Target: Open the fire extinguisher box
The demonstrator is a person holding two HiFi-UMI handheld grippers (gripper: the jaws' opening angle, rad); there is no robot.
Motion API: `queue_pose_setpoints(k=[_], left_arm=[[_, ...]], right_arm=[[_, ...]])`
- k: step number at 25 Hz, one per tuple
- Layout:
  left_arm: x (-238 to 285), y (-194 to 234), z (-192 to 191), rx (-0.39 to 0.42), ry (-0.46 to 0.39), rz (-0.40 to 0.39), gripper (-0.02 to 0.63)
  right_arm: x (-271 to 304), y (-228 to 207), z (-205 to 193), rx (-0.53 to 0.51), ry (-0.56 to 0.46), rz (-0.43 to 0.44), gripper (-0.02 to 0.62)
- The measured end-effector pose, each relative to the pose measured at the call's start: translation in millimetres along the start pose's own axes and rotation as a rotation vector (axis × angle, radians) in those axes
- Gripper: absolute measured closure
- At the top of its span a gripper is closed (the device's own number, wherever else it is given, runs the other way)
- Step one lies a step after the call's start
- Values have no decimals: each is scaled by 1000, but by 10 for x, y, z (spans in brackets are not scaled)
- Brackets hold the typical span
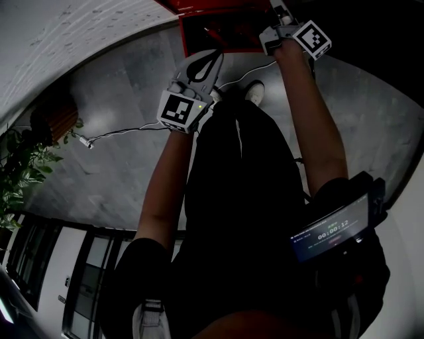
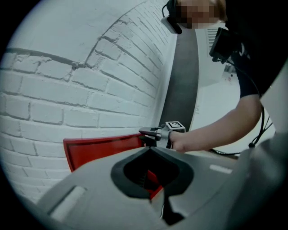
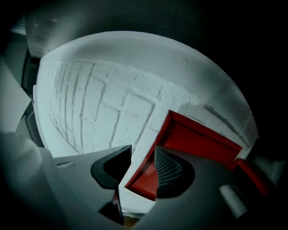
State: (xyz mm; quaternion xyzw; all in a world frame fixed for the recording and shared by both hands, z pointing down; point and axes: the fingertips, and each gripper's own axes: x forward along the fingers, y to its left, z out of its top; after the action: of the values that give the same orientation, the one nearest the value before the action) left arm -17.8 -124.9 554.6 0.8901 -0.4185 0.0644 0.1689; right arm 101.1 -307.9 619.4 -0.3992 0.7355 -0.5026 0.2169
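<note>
The red fire extinguisher box (image 1: 215, 30) hangs on a white brick wall, at the top of the head view. My right gripper (image 1: 277, 8) is up at the box's right side. In the right gripper view its jaws (image 3: 141, 155) stand open, with the red edge of the box (image 3: 144, 177) lying in the gap between them. My left gripper (image 1: 217, 54) hovers just below the box with its tips together. In the left gripper view, my shut left gripper (image 2: 150, 149) points at the red box (image 2: 101, 152), and some red shows through the hollow between its fingers.
The white brick wall (image 2: 90, 76) fills the space around the box. On the grey floor lies a white cable (image 1: 119, 136), and a leafy plant (image 1: 23, 162) stands at the left. A device with a lit screen (image 1: 334, 230) hangs at the person's waist.
</note>
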Motion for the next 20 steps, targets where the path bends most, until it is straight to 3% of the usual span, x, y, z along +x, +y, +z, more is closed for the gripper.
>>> queue_pose_setpoints(k=[2, 5, 7, 11, 15, 17, 20], left_arm=[[-34, -71, 113, 5, -19, -3, 606], [-86, -183, 331, 27, -52, -12, 606], [-149, -255, 498, 48, -78, -16, 606], [-347, -456, 921, 23, -101, -28, 606], [-569, -662, 1330, 56, -135, -47, 606], [-692, -805, 1550, 74, -145, -57, 606], [-872, -1046, 1770, 96, -148, -92, 606]], right_arm=[[-77, 290, 17, -108, 43, 39, 457], [-244, 746, 11, -286, 108, 107, 557], [-369, 1096, 4, -404, 136, 161, 586], [-676, 1856, -77, -625, 191, 259, 586], [-1055, 2540, -316, -861, 273, 392, 586], [-1277, 2855, -385, -924, 307, 440, 586], [-1555, 3278, -435, -918, 355, 485, 586]])
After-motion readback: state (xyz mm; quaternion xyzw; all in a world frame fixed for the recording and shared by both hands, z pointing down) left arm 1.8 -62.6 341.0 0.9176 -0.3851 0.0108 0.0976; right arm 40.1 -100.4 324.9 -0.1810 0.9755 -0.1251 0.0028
